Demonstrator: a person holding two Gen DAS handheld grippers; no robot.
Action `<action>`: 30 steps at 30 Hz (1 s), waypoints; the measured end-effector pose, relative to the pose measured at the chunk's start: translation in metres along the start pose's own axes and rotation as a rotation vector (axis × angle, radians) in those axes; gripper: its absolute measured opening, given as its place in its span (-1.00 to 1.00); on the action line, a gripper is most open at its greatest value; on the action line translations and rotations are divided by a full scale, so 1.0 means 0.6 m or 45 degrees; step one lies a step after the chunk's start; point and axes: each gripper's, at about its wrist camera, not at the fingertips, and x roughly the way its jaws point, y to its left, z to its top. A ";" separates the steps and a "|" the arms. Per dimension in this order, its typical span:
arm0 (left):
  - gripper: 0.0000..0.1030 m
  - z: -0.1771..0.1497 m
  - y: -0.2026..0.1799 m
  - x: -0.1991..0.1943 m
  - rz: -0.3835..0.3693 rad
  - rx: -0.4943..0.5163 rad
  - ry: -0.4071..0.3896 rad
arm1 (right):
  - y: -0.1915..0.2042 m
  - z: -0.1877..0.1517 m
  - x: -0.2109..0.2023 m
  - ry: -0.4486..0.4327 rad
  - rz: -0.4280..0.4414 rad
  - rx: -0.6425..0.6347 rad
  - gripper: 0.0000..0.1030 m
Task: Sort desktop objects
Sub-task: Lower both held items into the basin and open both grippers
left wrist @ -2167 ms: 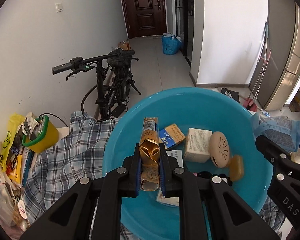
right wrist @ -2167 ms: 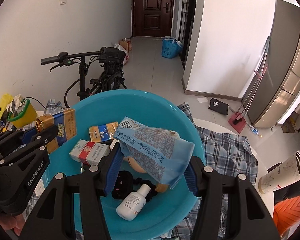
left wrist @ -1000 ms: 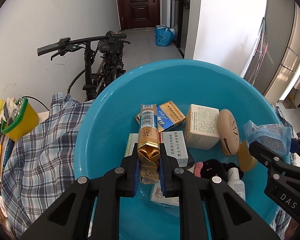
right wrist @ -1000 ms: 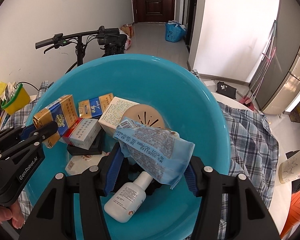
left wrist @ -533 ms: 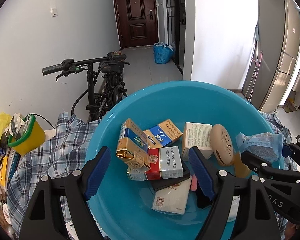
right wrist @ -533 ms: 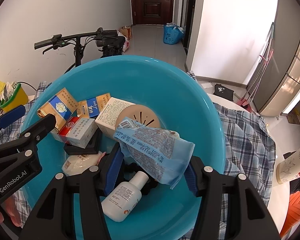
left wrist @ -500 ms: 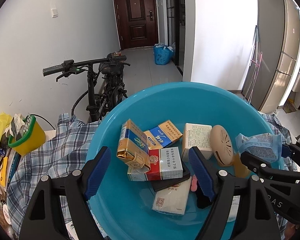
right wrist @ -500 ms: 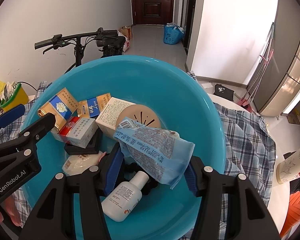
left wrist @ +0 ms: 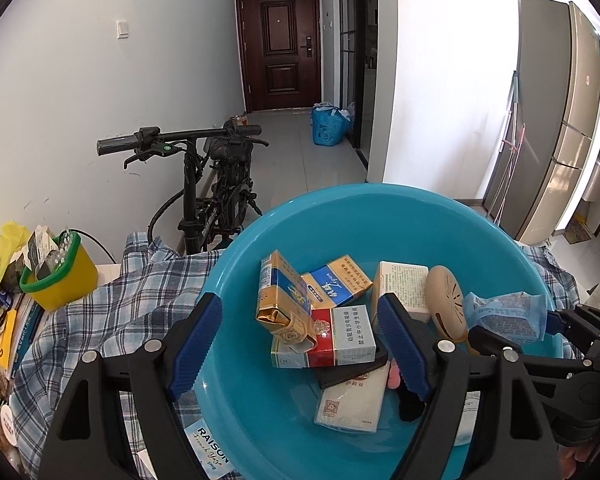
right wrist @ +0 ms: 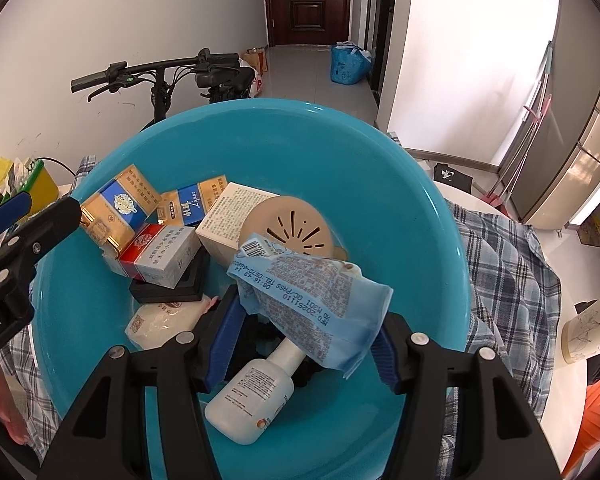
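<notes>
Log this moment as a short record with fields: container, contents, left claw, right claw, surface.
container: blue basin
contents: gold-blue pack leaning on red-white pack; white box; tan disc; white bottle
left claw: open, empty, above the packs
right claw: jaws opening, blue packet between them
surface: checked cloth under the basin

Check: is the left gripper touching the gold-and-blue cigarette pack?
Apart. The left wrist view shows the left gripper open, clear gaps either side of the gold-and-blue cigarette pack.

White table [right wrist: 456, 196] – plaid cloth [right wrist: 508, 280], basin [right wrist: 284, 136] atop.
</notes>
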 end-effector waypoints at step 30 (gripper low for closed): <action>0.67 -0.058 0.020 -0.140 -0.110 -0.041 -0.390 | -0.010 -0.040 -0.119 -0.420 -0.014 -0.025 0.87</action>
